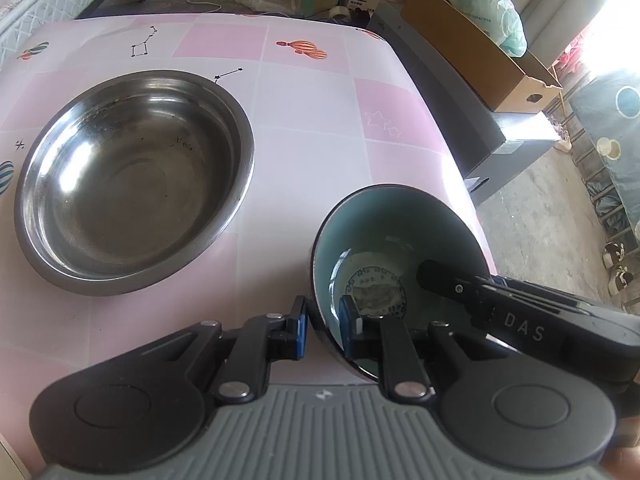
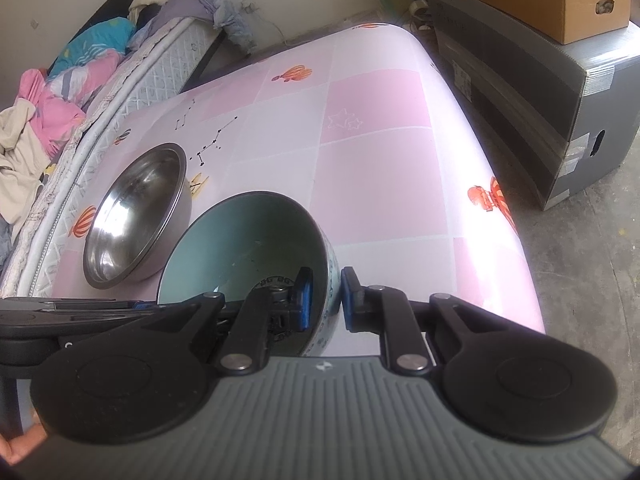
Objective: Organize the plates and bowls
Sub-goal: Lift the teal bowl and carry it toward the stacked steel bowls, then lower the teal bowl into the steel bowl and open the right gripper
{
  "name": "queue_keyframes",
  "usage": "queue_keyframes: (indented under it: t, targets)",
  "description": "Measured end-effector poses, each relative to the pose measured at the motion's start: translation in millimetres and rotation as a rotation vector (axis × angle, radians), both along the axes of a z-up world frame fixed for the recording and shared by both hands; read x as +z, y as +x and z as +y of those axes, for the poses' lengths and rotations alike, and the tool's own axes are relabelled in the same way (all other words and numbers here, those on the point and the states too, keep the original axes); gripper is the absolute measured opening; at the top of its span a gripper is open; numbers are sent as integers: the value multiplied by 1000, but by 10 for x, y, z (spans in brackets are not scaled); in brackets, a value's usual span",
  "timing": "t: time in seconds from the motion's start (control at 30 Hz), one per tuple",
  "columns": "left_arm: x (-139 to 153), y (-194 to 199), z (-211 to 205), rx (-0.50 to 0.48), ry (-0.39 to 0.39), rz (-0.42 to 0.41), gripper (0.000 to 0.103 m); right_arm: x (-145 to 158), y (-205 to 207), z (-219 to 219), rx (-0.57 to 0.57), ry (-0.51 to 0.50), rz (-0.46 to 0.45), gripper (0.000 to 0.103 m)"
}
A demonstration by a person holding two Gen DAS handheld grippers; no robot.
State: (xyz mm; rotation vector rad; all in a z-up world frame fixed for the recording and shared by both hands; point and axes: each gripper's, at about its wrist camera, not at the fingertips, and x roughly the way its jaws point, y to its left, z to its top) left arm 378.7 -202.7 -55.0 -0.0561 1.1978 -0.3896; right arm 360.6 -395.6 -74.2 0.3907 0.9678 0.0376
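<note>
A ceramic bowl with a pale teal inside and a patterned outside sits at the near right of the pink table. My left gripper is shut on its near-left rim, one blue pad inside and one outside. My right gripper is shut on the opposite rim of the same ceramic bowl; its black finger shows inside the bowl in the left wrist view. A large empty steel bowl stands to the left, also seen as the steel bowl beyond the ceramic one.
The table's right edge drops to a concrete floor with a grey box and a cardboard box. A mattress with bedding borders the table's left side. A hand shows at the bottom left.
</note>
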Motion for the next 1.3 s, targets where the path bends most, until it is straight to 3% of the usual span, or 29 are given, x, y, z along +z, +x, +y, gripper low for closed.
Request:
queue_keyframes:
  t: [0.63,1.3]
  targets:
    - [193,-55,103,17,-29,-21,17,136,-44,2,-1,0,-10,14]
    - [524,-119,486,68,-75,-66,17,568,-91,267,43,-30,-47,14]
